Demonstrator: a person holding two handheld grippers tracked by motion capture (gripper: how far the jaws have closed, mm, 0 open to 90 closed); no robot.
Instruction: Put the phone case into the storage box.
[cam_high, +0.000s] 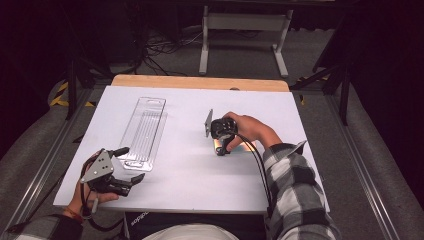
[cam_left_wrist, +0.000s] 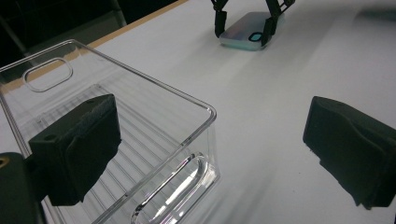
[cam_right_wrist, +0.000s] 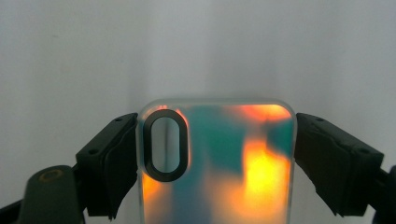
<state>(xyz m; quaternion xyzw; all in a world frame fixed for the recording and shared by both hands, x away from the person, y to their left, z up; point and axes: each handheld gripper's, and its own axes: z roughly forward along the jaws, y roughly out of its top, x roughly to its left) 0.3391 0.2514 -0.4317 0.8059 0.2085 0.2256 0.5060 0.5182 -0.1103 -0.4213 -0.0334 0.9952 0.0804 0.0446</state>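
Note:
A clear plastic packaging shell (cam_high: 144, 131) lies flat on the left half of the white table (cam_high: 190, 185). My left gripper (cam_high: 131, 164) is open at its near end. In the left gripper view, the shell's corner (cam_left_wrist: 140, 121) sits between the jaws, with one jaw over the shell. An iridescent phone case (cam_high: 241, 146) lies flat at centre right. My right gripper (cam_high: 222, 150) points down onto it. In the right gripper view, the jaws press against both long edges of the case (cam_right_wrist: 219, 163), beside its oval camera cut-out. The case (cam_left_wrist: 245, 35) also shows far off in the left gripper view.
The white sheet covers a wooden tabletop whose far edge (cam_high: 200, 82) shows as a bare strip. A table frame and cables stand on the carpet beyond it. Bare white surface lies between the shell and the case.

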